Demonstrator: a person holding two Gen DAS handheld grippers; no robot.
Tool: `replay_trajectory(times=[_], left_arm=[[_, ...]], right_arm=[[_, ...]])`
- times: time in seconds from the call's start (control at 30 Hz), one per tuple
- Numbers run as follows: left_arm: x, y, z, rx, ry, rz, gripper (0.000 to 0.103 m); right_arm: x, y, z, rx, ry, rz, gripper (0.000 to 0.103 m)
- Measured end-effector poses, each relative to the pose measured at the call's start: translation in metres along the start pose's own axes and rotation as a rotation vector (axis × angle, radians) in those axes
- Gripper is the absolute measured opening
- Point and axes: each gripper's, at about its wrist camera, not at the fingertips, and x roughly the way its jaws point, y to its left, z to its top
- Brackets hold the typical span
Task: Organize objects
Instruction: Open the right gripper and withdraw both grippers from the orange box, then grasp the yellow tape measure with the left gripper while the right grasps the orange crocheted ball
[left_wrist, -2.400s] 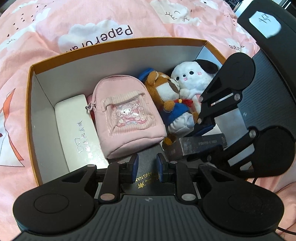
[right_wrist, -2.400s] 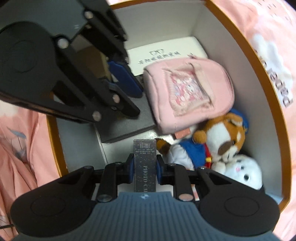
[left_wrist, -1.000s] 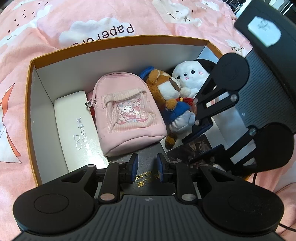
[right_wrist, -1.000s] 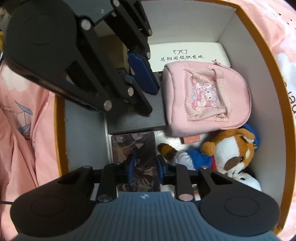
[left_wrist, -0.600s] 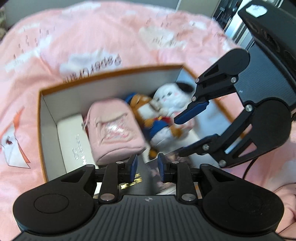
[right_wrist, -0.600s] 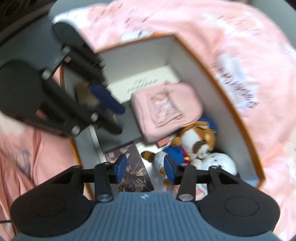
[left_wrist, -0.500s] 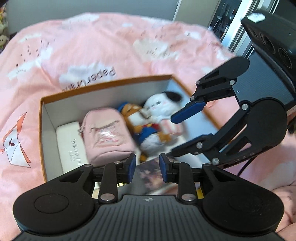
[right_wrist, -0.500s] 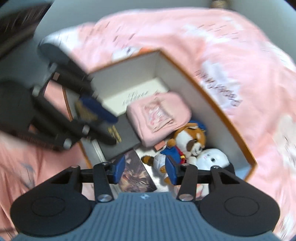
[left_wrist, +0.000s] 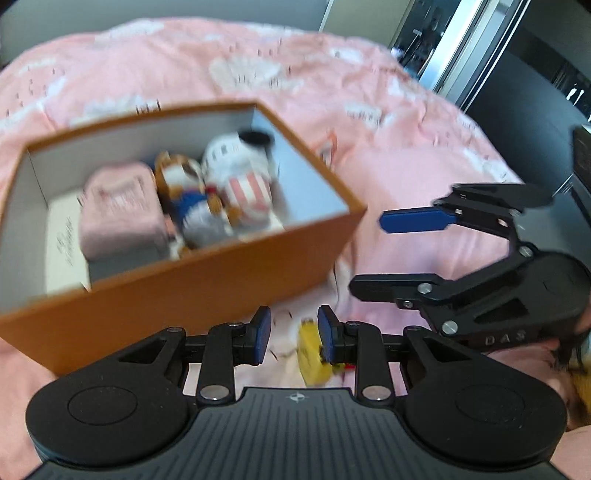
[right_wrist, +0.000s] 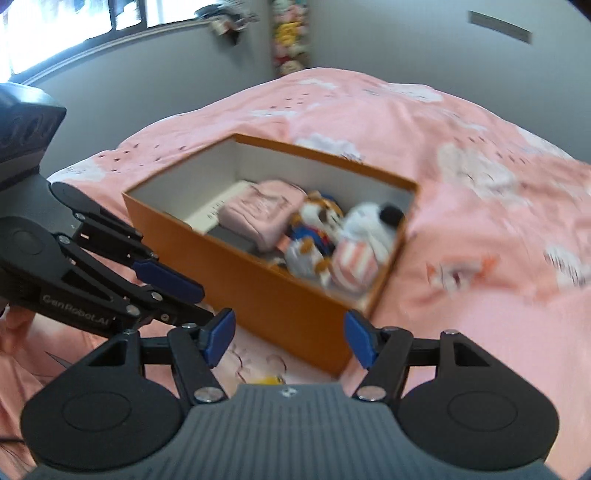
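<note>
both grippers are out of the orange box (left_wrist: 207, 280) now; 2.4 s ago they were down inside it, the left over a dark booklet and the right clamped on a dark photo-card box. left gripper (left_wrist: 294, 330) sits just outside the near wall, jaws a narrow gap apart, nothing between them. right gripper (right_wrist: 288, 338) jaws spread wide, empty; the card box it held is no longer in it. it shows to the right of the box in the left wrist view (left_wrist: 410, 254).

box lies on the pink bedspread (right_wrist: 480, 177), top open, long axis running left to right in the left wrist view, near-left to far-right in the right wrist view. inside, left to right in the left view: white glasses case (left_wrist: 62, 236) long side along the short wall, pink mini backpack (left_wrist: 120, 210) lying flat, brown dog plush (left_wrist: 177, 177) in blue, white plush (left_wrist: 236, 158) with a black ear and a pink striped body. frames blurred; the booklet and card box are hard to make out. a small yellow thing (left_wrist: 312, 354) lies on the bedspread just behind the left gripper's right finger, cannot tell what.
</note>
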Motion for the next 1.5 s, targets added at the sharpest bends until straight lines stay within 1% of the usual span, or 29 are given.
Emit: replay_trajectory(times=[0.07, 0.1, 0.17, 0.23, 0.3, 0.4, 0.43, 0.5, 0.63, 0.83, 0.93, 1.0, 1.07, 1.1, 1.17, 1.2, 1.27, 1.3, 1.37, 1.5], left_arm=[[0.012, -0.004, -0.006, -0.004, 0.027, 0.004, 0.032], [0.017, -0.006, -0.008, -0.006, 0.039, 0.008, 0.033], [0.025, -0.009, -0.013, -0.008, 0.056, 0.012, 0.032], [0.031, -0.010, -0.015, -0.019, 0.056, 0.007, 0.033], [0.035, -0.012, -0.017, -0.026, 0.060, 0.003, 0.033], [0.041, -0.014, -0.019, -0.034, 0.072, -0.003, 0.041], [0.043, -0.015, -0.020, -0.035, 0.077, -0.006, 0.044], [0.044, -0.017, -0.021, -0.031, 0.080, -0.015, 0.047], [0.053, -0.018, -0.022, -0.042, 0.097, -0.033, 0.056], [0.069, -0.016, -0.025, -0.068, 0.139, -0.026, 0.056], [0.073, -0.012, -0.025, -0.092, 0.150, -0.025, 0.056], [0.075, -0.009, -0.025, -0.111, 0.152, -0.028, 0.053], [0.079, -0.005, -0.025, -0.128, 0.163, -0.030, 0.051], [0.081, -0.004, -0.026, -0.133, 0.168, -0.034, 0.049], [0.083, -0.002, -0.027, -0.139, 0.172, -0.038, 0.039], [0.083, -0.001, -0.027, -0.140, 0.170, -0.035, 0.036], [0.084, 0.001, -0.027, -0.141, 0.170, -0.020, 0.024], [0.085, 0.002, -0.027, -0.140, 0.172, -0.012, 0.023], [0.086, 0.005, -0.029, -0.154, 0.175, -0.026, 0.023], [0.086, 0.010, -0.030, -0.173, 0.166, -0.040, 0.023]], right_arm=[[0.009, 0.002, -0.016, 0.029, 0.018, -0.051, 0.066], [0.013, 0.003, -0.022, 0.045, 0.042, -0.073, 0.064], [0.020, 0.000, -0.031, 0.099, 0.096, -0.105, 0.059], [0.023, -0.003, -0.039, 0.134, 0.110, -0.124, 0.059], [0.028, -0.003, -0.046, 0.147, 0.112, -0.121, 0.059], [0.035, 0.000, -0.053, 0.126, 0.115, -0.123, 0.057], [0.037, 0.002, -0.055, 0.117, 0.119, -0.126, 0.056], [0.041, 0.003, -0.059, 0.106, 0.132, -0.117, 0.046], [0.045, 0.007, -0.065, 0.079, 0.146, -0.092, 0.044], [0.047, 0.006, -0.069, 0.071, 0.165, -0.076, 0.044], [0.046, 0.004, -0.069, 0.071, 0.168, -0.064, 0.040], [0.043, 0.003, -0.069, 0.072, 0.165, -0.056, 0.039], [0.039, 0.003, -0.069, 0.073, 0.162, -0.024, 0.039], [0.038, 0.005, -0.069, 0.066, 0.164, -0.012, 0.039], [0.038, 0.010, -0.069, 0.036, 0.170, -0.011, 0.039], [0.039, 0.012, -0.069, 0.020, 0.176, -0.006, 0.039], [0.043, 0.016, -0.070, 0.000, 0.193, 0.001, 0.039], [0.046, 0.016, -0.069, -0.005, 0.202, 0.003, 0.039], [0.050, 0.015, -0.069, -0.002, 0.211, 0.019, 0.039], [0.058, 0.011, -0.068, 0.018, 0.220, 0.025, 0.044]])
